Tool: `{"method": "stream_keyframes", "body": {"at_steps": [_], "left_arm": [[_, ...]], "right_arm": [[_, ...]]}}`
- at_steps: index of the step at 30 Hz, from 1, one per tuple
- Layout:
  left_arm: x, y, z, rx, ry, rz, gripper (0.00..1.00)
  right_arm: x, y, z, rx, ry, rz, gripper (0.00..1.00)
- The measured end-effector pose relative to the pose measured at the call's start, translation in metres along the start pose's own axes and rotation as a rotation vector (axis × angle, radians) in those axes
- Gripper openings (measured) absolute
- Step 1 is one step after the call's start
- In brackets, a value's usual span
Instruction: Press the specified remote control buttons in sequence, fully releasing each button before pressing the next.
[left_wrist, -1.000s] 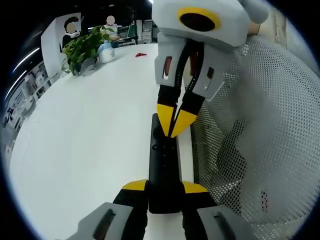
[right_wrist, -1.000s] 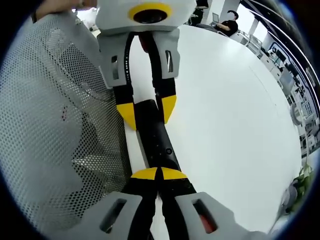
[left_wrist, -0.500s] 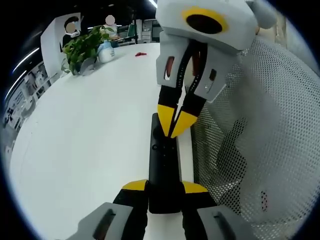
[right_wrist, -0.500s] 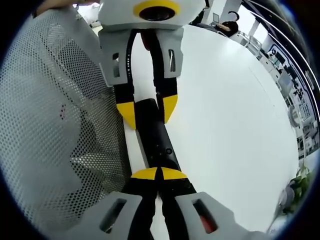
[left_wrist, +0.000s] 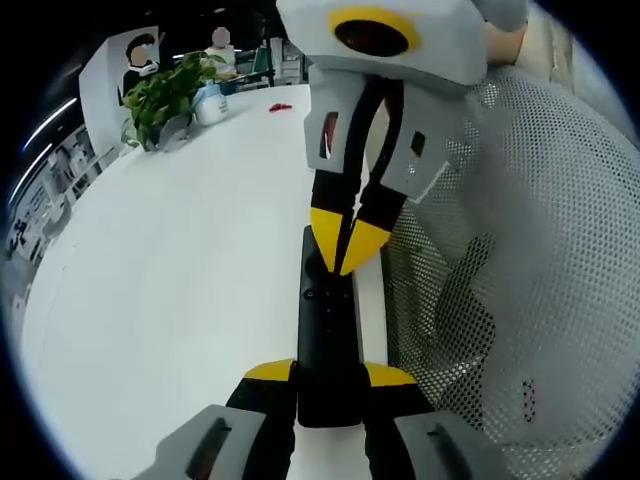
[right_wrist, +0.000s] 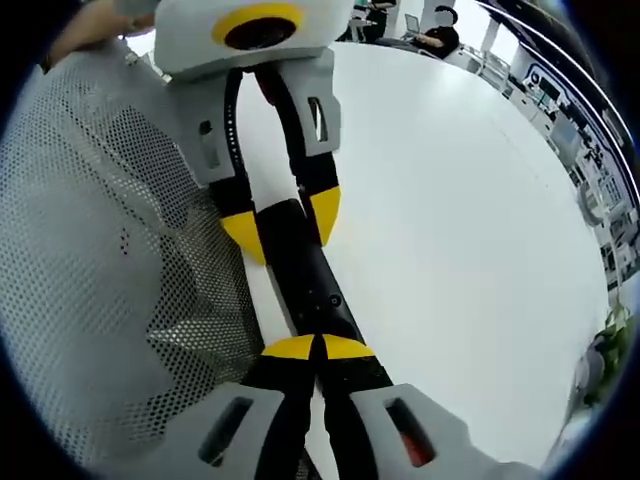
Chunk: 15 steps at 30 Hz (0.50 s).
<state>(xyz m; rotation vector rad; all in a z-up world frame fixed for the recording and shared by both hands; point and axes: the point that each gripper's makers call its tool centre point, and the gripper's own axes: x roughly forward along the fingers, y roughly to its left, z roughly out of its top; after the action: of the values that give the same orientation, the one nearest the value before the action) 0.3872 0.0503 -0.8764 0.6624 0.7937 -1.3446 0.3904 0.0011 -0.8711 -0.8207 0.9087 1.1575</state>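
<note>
remote (left_wrist: 328, 330): slim black bar, smooth white tabletop (left_wrist: 170, 280)
left gripper (left_wrist: 330, 376): clamping its end
right gripper (right_wrist: 317, 349): tips together on buttons

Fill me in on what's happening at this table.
A person is working a black remote on the white table with two handheld grippers. The left gripper clamps the remote's near end between its yellow-tipped fingers. The right gripper, fingers closed to a point, has its tips down on the buttons at the far end. A plant sits far back.
</note>
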Motion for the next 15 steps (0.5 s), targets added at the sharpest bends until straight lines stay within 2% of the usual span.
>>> {"method": "stream_keyframes", "body": {"at_steps": [2, 3, 5, 15], "left_arm": [[0.0000, 0.0000, 0.0000, 0.000, 0.000, 0.000, 0.25], [0.0001, -0.0001, 0.0001, 0.003, 0.001, 0.001, 0.25], [0.0001, -0.0003, 0.0000, 0.002, 0.001, 0.002, 0.25], [0.0001, 0.0002, 0.0001, -0.001, -0.001, -0.001, 0.25]], "right_arm": [[-0.0006, -0.0001, 0.0002, -0.002, -0.005, -0.006, 0.00], [-0.0009, -0.0006, 0.0004, 0.048, -0.003, -0.002, 0.00], [-0.0006, -0.0017, 0.0008, 0.030, -0.002, 0.006, 0.00], [-0.0005, -0.0033, 0.0032, 0.101, -0.029, 0.038, 0.00]]}}
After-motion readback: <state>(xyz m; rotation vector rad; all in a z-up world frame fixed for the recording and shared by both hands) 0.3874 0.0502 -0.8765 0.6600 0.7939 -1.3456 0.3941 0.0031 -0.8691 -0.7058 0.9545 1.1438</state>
